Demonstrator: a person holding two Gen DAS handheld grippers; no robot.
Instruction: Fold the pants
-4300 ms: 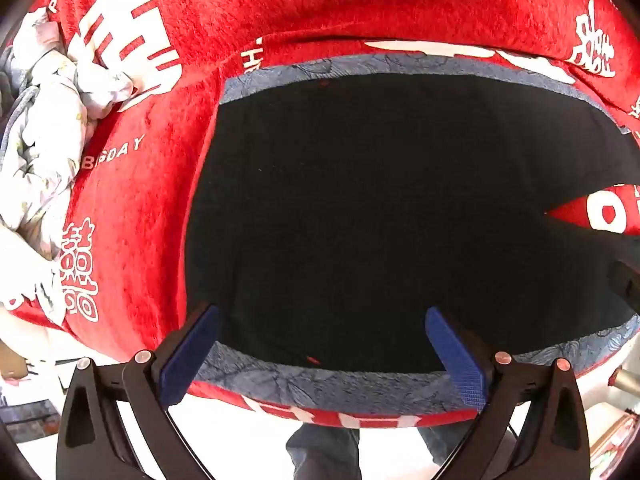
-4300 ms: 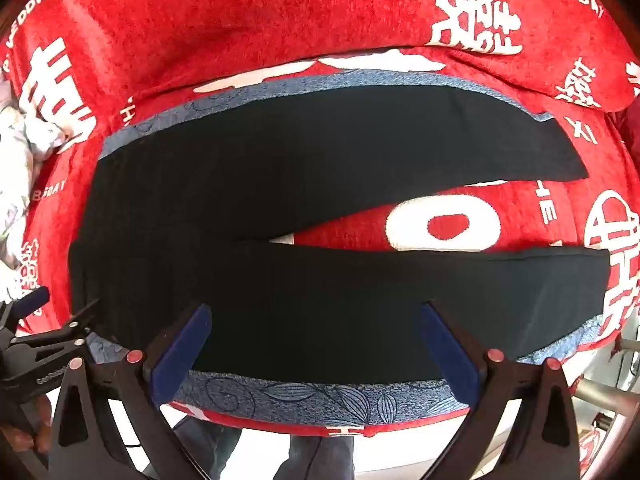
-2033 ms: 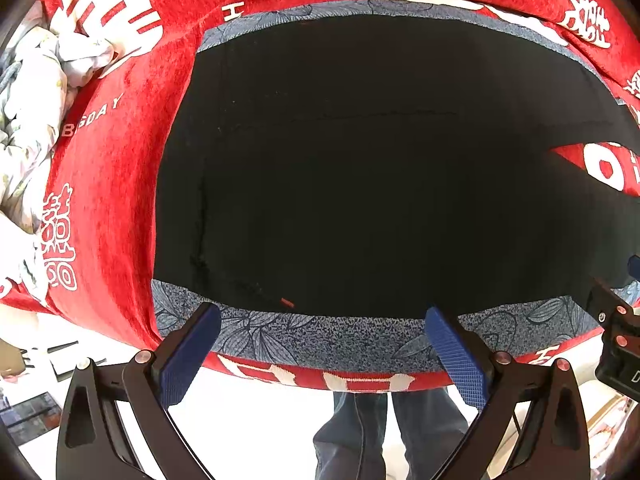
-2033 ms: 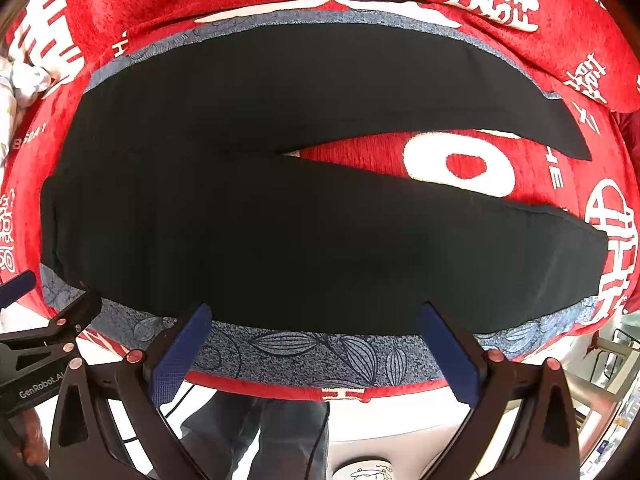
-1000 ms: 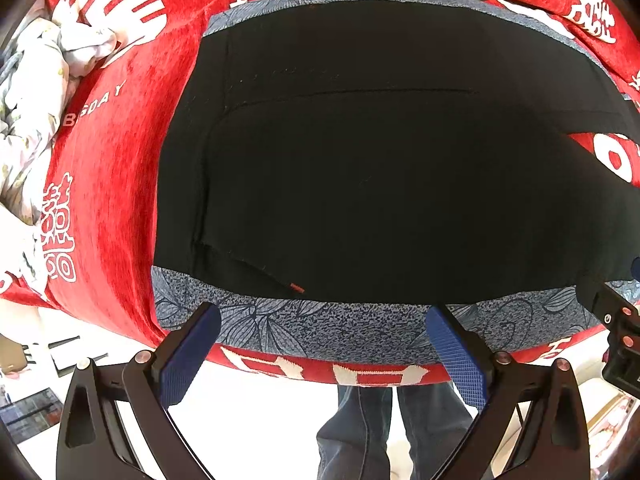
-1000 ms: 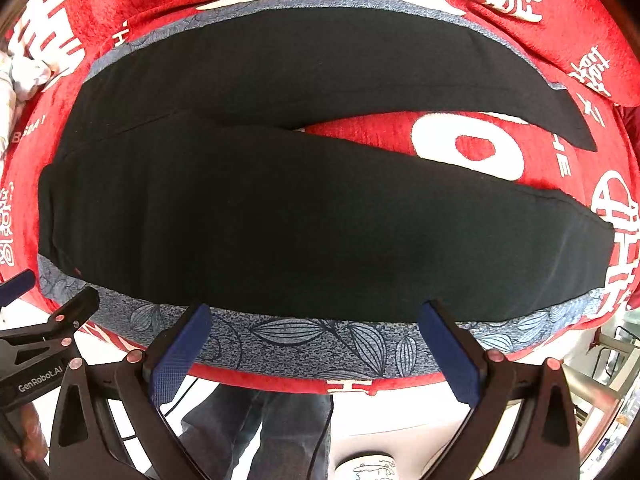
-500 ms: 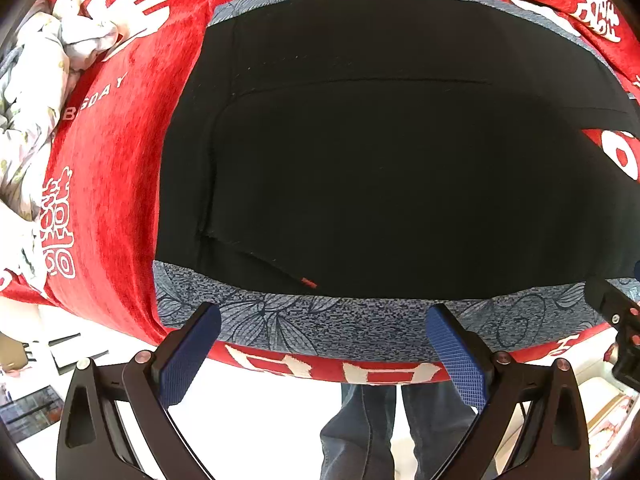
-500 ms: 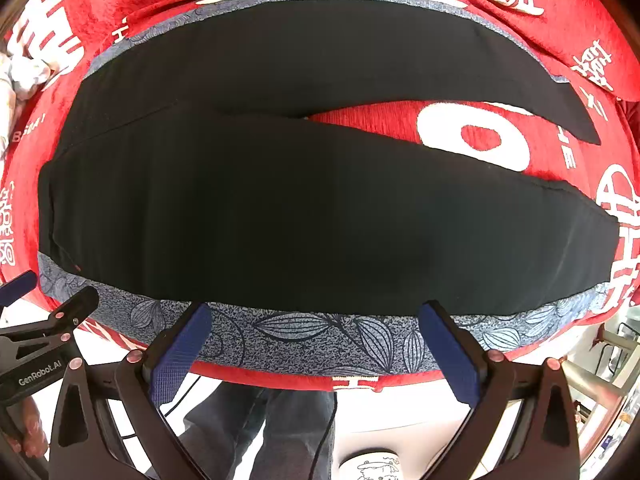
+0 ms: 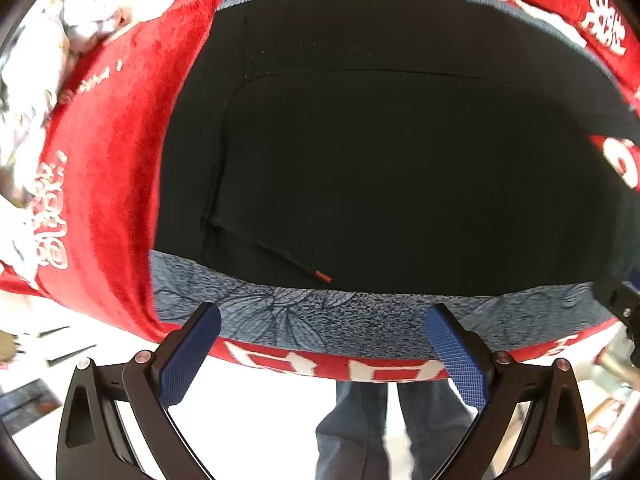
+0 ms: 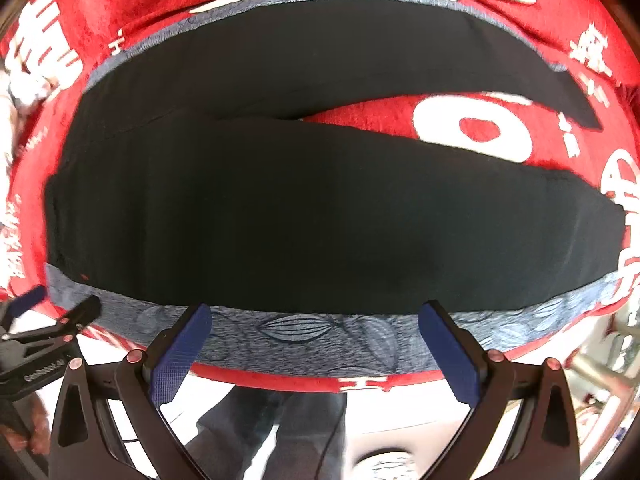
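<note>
Black pants lie flat on a blue-grey patterned cloth over a red blanket, waistband at the left, both legs running right with a red gap between them. The waist end fills the left wrist view, with a small red tag at its near edge. My left gripper is open and empty, held just short of the near hem by the waist. My right gripper is open and empty, just short of the near leg's edge. The left gripper also shows in the right wrist view at the far left.
The red blanket with white characters covers the table. Crumpled pale floral fabric lies at the far left. The table's front edge runs just under the grippers; the person's jeans-clad legs stand below it.
Both grippers have drawn back toward the table's front edge and away from the pants. The near leg lies closer to the far leg, so the red gap is smaller.
</note>
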